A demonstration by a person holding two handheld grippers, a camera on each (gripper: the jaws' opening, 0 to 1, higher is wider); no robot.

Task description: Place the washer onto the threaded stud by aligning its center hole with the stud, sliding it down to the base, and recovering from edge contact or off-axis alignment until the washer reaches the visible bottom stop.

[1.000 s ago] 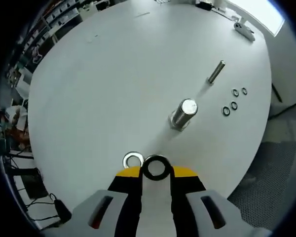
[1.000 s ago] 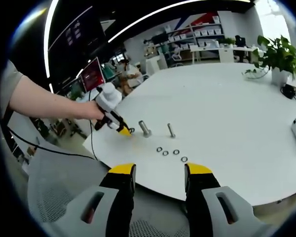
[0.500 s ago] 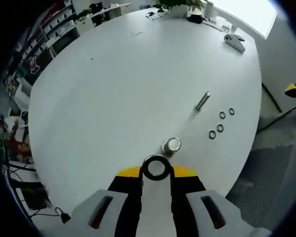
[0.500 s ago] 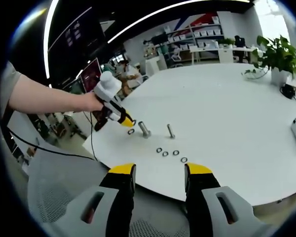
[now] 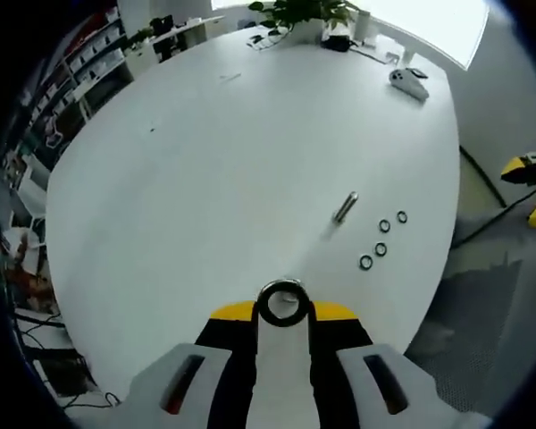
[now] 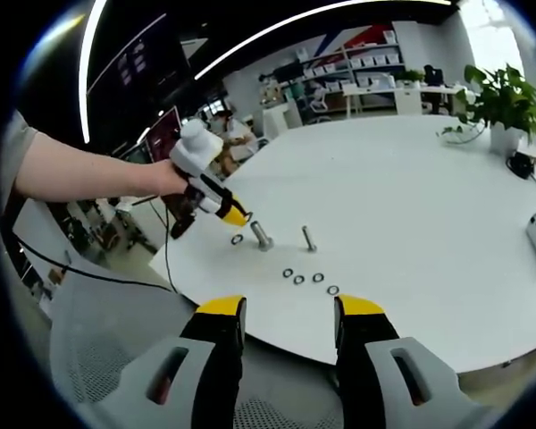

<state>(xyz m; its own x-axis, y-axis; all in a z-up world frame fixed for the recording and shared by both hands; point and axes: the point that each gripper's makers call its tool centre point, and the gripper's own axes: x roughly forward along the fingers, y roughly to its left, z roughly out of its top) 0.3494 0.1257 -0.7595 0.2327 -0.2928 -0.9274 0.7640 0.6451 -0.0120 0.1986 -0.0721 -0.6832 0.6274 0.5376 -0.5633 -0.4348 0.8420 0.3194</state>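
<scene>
One dark metal ring washer [image 5: 282, 304] sits pinched between the yellow-tipped jaws of the left gripper [image 5: 282, 315], held flat-on to the camera in the left gripper view, with a glint of metal showing through its hole. From the right gripper view, the left gripper [image 6: 233, 215] hangs above the white round table [image 6: 411, 206], its tips angled down and just above the stout silver cylinder [image 6: 262, 236] that stands upright there; a person's bare forearm [image 6: 80, 177] reaches in level from the left, the hand [image 6: 167, 193] wrapped round the gripper's white body. A second washer [image 6: 238, 239] lies flat on the table just beside the cylinder. Near it stands the thin grey threaded stud [image 6: 310, 238], seen in the left gripper view [image 5: 345, 207] further out on the table. Four small dark washers [image 6: 309, 280] lie in a loose row near the stud, towards the table's edge. The right gripper [image 6: 287, 326] is well apart from all this, off the table's near edge, its yellow-tipped jaws spread wide with nothing between them. A potted green plant [image 6: 498, 103] stands at the table's far side.
</scene>
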